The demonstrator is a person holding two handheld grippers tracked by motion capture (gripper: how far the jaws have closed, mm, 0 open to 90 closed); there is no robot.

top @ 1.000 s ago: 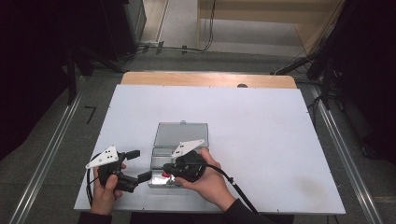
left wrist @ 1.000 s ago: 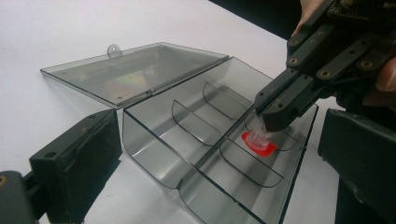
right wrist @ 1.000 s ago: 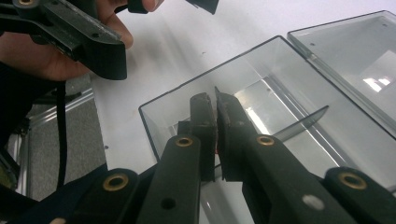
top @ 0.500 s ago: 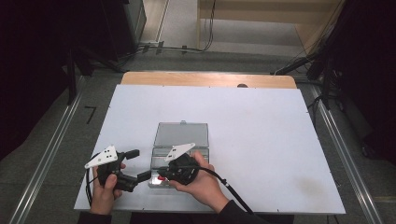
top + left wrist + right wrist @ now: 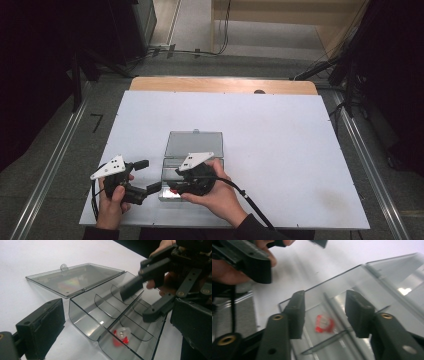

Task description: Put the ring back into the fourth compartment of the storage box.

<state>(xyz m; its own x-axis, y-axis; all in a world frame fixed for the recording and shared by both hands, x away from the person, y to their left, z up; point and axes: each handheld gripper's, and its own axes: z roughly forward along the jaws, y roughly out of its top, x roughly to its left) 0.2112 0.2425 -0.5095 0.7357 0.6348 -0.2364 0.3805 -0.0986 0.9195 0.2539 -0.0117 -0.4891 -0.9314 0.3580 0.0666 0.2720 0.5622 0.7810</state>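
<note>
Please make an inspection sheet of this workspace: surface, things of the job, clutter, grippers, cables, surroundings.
Surface: white table, faint smudge at right.
Job's things: clear compartment box, lid open flat; small red piece lies in a near compartment.
Clutter: nothing seen.
Grippers: right gripper above the box, jaws have just been opening, nothing between them; left gripper open beside the box.
Cables: black cable trails from right gripper.
Surroundings: grey floor, dark equipment.

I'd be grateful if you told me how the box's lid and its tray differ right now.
The lid lies flat and open on the table, hinged back from the tray. The lid is a plain flat panel with a small hanging tab; the tray is deep and split by dividers into compartments. The lid holds nothing, while the tray holds a small red and white piece in a near compartment. Both are smoky clear plastic.
</note>
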